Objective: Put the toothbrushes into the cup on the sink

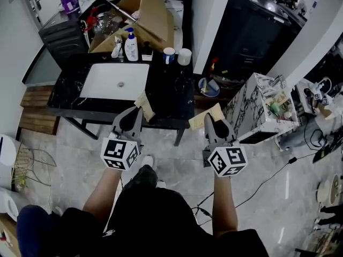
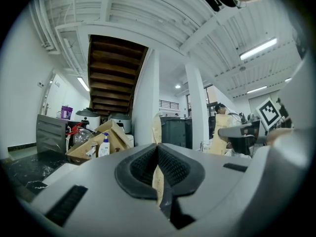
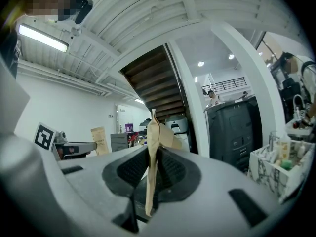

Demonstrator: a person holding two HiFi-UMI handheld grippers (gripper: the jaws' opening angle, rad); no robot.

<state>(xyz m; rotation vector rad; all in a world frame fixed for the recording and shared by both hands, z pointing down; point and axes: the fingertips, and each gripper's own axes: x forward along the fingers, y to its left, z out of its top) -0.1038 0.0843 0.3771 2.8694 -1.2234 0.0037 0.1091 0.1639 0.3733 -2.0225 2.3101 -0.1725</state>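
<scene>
The left gripper (image 1: 138, 114) is clamping a tan packet (image 1: 145, 106) at the front edge of the counter (image 1: 171, 90), and the right gripper (image 1: 210, 121) is clamping a second packet (image 1: 201, 119) just off its right corner. A blue-rimmed cup (image 1: 169, 54) and a white cup (image 1: 184, 56) are standing at the counter's back, right of the sink (image 1: 107, 84), well apart from both packets.

Glossy stone sink counter (image 1: 169, 90), cardboard box (image 1: 153, 15)

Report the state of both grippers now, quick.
Left gripper: closed, holding the left tan packet.
Right gripper: closed, holding the right tan packet.
</scene>
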